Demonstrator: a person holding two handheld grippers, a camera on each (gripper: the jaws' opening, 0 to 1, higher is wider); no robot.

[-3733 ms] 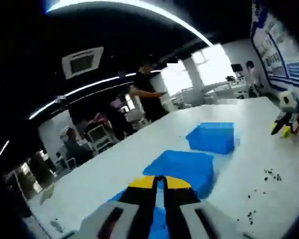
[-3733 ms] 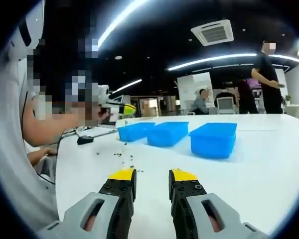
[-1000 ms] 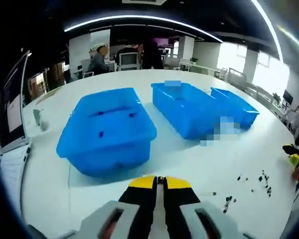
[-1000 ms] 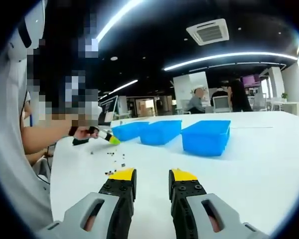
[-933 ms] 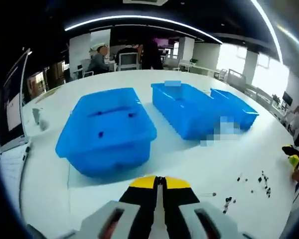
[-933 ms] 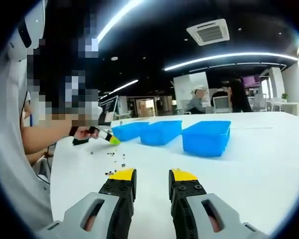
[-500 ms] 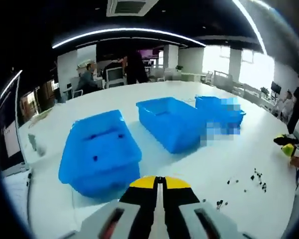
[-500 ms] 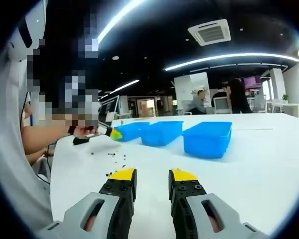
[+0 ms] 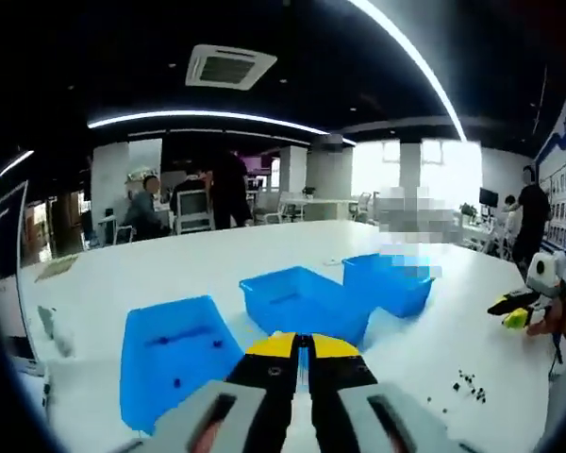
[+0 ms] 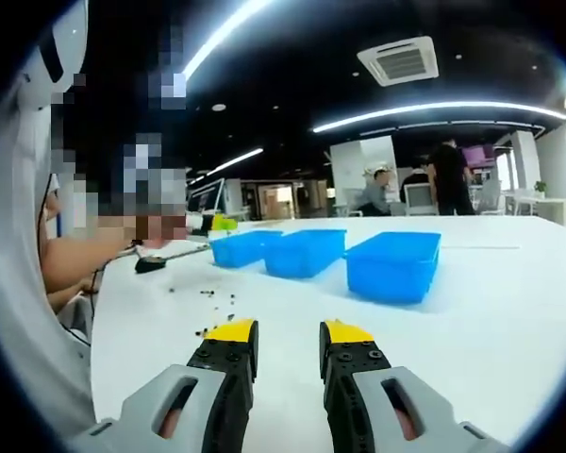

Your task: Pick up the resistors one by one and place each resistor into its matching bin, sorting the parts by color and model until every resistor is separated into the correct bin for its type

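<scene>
Three blue bins stand in a row on the white table: the nearest bin (image 9: 174, 363) holds a few dark parts, then the middle bin (image 9: 297, 302) and the far bin (image 9: 387, 283). My left gripper (image 9: 302, 345) is shut, raised above the near bin, with nothing visible between its yellow tips. Small dark resistors (image 9: 467, 382) lie scattered to the right. In the right gripper view the bins (image 10: 394, 264) (image 10: 305, 252) (image 10: 241, 248) sit ahead, the resistors (image 10: 212, 307) lie left of my open right gripper (image 10: 290, 332), and the left gripper (image 10: 217, 224) is held up by a hand.
A black device with a cable (image 10: 151, 264) lies on the table near the person's arm (image 10: 85, 250). The right gripper (image 9: 524, 307) appears at the right edge of the left gripper view. People stand and sit at desks (image 9: 179, 203) far behind. A laptop edge (image 9: 9, 274) is at left.
The left gripper has risen and tilted up, so the bins sit lower and farther in its view. In the right gripper view it lifted away from the resistors. The right gripper stayed put.
</scene>
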